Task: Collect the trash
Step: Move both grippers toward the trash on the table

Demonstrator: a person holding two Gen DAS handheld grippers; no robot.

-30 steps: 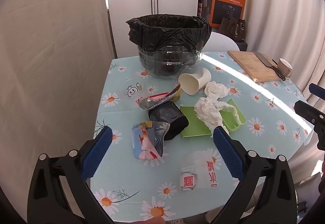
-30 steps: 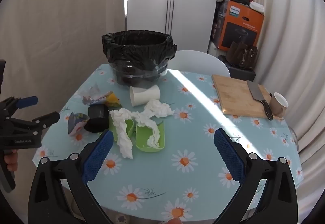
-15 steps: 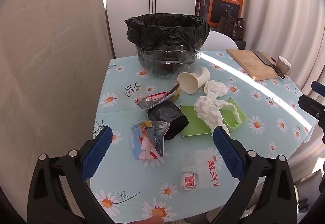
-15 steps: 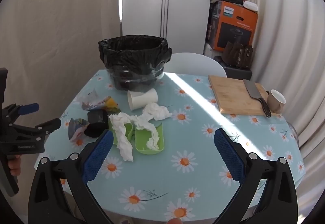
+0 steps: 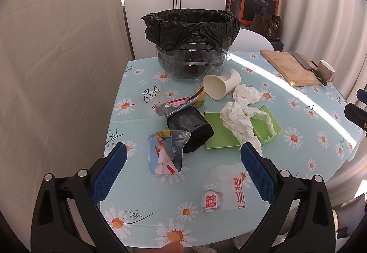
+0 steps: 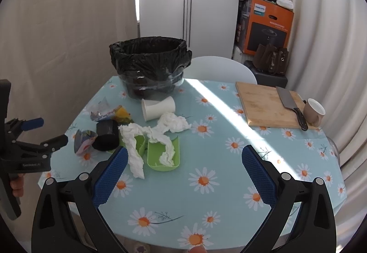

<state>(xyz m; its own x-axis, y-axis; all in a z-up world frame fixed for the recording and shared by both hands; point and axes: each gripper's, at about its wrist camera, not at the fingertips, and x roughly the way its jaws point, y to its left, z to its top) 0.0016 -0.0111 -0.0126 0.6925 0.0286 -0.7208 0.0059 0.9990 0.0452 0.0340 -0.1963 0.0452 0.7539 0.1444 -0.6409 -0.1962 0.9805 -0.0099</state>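
Observation:
A bin lined with a black bag (image 5: 190,30) (image 6: 150,55) stands at the table's far side. In front of it lie a tipped white paper cup (image 5: 221,84) (image 6: 158,107), crumpled white tissues (image 5: 240,115) (image 6: 151,138) over a green box (image 5: 268,131) (image 6: 164,156), a black wrapper roll (image 5: 191,128) (image 6: 106,134), a colourful snack wrapper (image 5: 166,153) (image 6: 83,141), a foil wrapper (image 5: 181,104) and a clear printed bag (image 5: 226,186). My left gripper (image 5: 183,175) hovers open above the near-left trash. My right gripper (image 6: 182,173) hovers open over bare cloth, right of the tissues.
A wooden cutting board (image 6: 268,104) with a cleaver (image 6: 291,106) and a beige mug (image 6: 314,113) sit at the table's right. A white chair (image 6: 220,68) stands behind the table. Curtains surround it, and an orange box (image 6: 266,28) is stacked in the corner.
Both grippers have pulled back and risen slightly, so the table looks a little farther away. Nothing on the table has moved.

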